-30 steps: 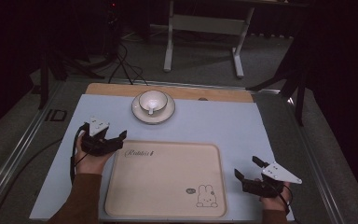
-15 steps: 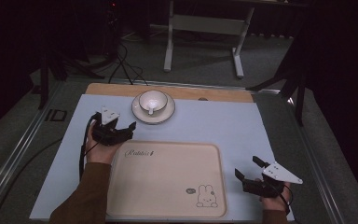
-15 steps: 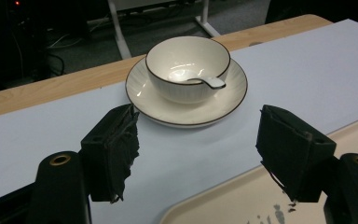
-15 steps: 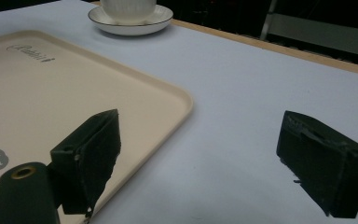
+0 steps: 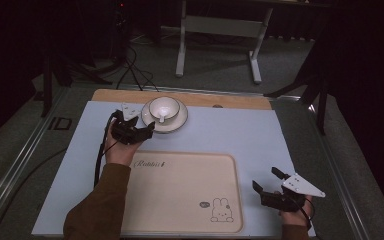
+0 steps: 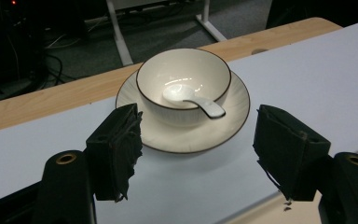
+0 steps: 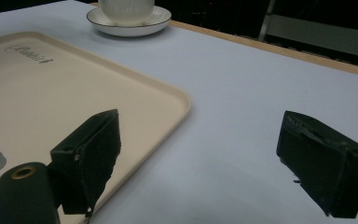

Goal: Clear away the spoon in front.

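A: Entry, high view. Bench carries a pale blue sheet; a strip of bare wood runs along the far edge. What is on it?

B: A white bowl with a dark rim, standing upright on a matching saucer, far left of centre. A white spoon lies inside the bowl. Nearer the person, a cream tray with a rabbit drawing in one corner and script lettering in the opposite one. Tray holds nothing.

A: Left tool?

B: Left tool is just beside the near-left edge of the saucer, jaws pointing at it. In the left gripper view the left tool has its jaws wide apart, gripping nothing; the saucer and bowl sit beyond and between them. One jaw tip looks very close to the saucer rim; cannot tell whether it touches. Spoon handle rests against the bowl's inner wall, pointing toward the camera side.

A: Right tool?

B: Right tool is off the tray's near right corner, over the blue sheet, well apart from the bowl. Right gripper view: right tool jaws spread wide, empty. One jaw is over the tray edge, the other over the sheet. Saucer at the top of that view, far off.

A: Surroundings?

B: Dark floor, cables, a grey frame stand behind the bench.
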{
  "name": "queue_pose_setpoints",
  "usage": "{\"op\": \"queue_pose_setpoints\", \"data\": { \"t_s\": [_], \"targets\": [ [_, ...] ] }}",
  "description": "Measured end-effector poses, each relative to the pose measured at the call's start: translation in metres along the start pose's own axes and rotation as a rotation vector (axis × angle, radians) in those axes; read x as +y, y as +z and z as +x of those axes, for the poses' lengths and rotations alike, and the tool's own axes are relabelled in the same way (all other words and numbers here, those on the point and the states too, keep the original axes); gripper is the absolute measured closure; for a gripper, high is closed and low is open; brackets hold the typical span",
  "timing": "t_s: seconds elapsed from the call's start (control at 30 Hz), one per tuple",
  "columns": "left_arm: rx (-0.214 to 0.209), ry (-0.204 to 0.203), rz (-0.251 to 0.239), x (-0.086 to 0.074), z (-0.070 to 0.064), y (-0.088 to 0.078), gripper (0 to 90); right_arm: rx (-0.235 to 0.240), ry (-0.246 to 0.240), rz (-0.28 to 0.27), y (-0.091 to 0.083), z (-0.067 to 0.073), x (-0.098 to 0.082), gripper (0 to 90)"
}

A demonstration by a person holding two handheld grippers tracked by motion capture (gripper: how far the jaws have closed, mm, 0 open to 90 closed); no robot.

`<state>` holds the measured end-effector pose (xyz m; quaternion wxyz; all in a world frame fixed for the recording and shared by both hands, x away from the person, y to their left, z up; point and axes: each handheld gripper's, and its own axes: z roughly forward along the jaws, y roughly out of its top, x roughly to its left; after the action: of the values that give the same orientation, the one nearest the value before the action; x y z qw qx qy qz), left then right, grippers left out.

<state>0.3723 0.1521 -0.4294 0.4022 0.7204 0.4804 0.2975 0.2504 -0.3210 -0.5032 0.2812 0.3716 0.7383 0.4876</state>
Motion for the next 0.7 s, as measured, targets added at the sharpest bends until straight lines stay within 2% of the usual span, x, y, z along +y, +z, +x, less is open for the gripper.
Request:
{"op": "queue_pose_setpoints", "data": {
  "t_s": [0.23,0.33,0.6,0.7],
  "targets": [
    [-0.011,0.008,0.012,0.008,-0.001,0.016,31.7,0.004,-0.001,0.006,0.001,0.001,0.0,13.3],
    [-0.001,0.011,0.022,0.009,-0.002,0.024,32.2,0.003,-0.002,0.008,0.001,0.001,0.0,13.3],
    [0.019,-0.019,0.049,0.01,0.001,0.042,35.3,0.004,-0.003,0.007,0.001,0.0,0.0,13.3],
    [0.021,-0.024,0.052,0.01,0.001,0.044,36.2,0.004,-0.003,0.007,0.001,0.0,0.0,13.3]
  ]
}}
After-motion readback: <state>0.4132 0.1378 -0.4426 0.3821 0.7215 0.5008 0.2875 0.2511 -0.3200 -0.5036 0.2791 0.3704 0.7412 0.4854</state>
